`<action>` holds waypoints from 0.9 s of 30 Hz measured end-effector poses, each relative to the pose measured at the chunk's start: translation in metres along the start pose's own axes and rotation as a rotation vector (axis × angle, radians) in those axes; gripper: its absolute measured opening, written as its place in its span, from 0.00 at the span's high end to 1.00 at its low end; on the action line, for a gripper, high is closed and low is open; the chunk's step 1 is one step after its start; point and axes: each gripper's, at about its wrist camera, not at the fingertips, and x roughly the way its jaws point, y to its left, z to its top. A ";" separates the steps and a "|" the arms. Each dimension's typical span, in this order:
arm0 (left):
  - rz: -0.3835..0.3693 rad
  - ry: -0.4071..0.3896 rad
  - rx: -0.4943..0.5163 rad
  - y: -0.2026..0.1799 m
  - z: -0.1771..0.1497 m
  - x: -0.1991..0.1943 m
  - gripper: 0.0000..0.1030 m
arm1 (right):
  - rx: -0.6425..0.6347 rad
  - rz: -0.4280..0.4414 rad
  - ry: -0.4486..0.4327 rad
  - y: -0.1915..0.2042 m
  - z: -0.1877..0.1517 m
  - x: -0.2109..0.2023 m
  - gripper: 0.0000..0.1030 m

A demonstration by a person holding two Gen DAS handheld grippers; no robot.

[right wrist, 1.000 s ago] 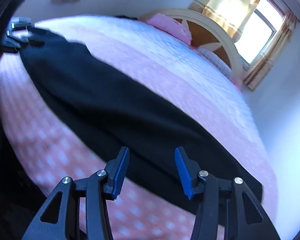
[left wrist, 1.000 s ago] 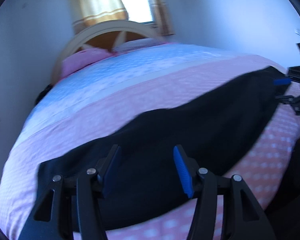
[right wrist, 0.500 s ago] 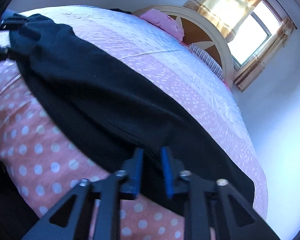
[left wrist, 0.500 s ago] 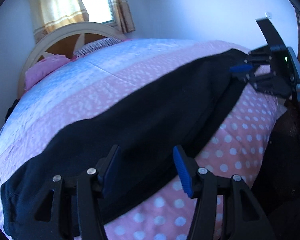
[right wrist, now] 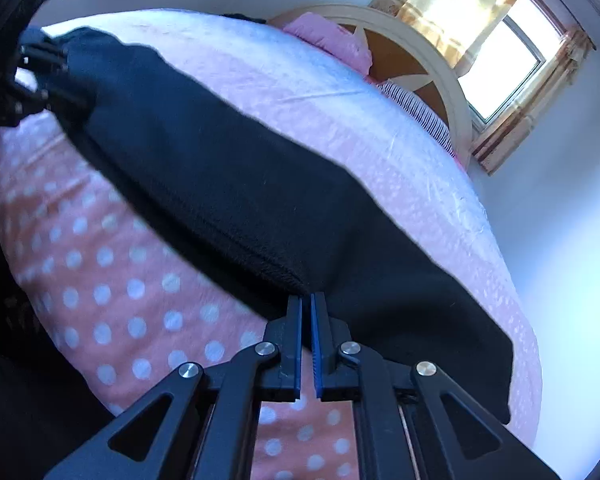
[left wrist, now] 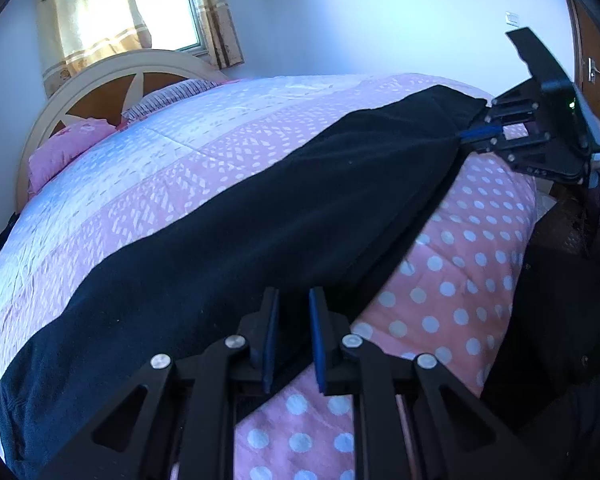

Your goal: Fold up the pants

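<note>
Black pants (left wrist: 260, 220) lie as a long folded band across the pink dotted quilt (left wrist: 440, 300). In the left wrist view my left gripper (left wrist: 293, 320) is closed down on the near edge of the pants, with dark cloth between its blue pads. At the far right end of the band, my right gripper (left wrist: 480, 134) pinches the pants. In the right wrist view that right gripper (right wrist: 306, 312) has its pads almost together on the hem of the pants (right wrist: 220, 168). The left gripper (right wrist: 48, 68) shows blurred at the far upper left, at the other end.
The bed has a cream and wood headboard (left wrist: 100, 80), pink pillows (left wrist: 68, 144) and a curtained window (left wrist: 160, 8) behind. A person's dark clothing (left wrist: 560, 320) fills the right side by the bed edge. A wooden door (left wrist: 596, 60) stands at far right.
Both grippers went from wide open to closed on the near edge of the pants, the right one first. The pants' edge now lifts slightly off the quilt.
</note>
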 end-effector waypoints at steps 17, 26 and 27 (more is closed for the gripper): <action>-0.029 -0.005 0.038 -0.010 0.005 -0.001 0.82 | 0.034 0.003 -0.014 -0.008 -0.003 0.003 0.97; -0.032 -0.014 0.108 -0.027 0.004 -0.001 0.53 | 0.039 0.009 -0.021 -0.005 -0.015 0.002 0.97; -0.022 -0.007 0.134 -0.032 0.004 0.000 0.53 | 0.044 0.008 -0.023 -0.006 -0.014 0.002 0.97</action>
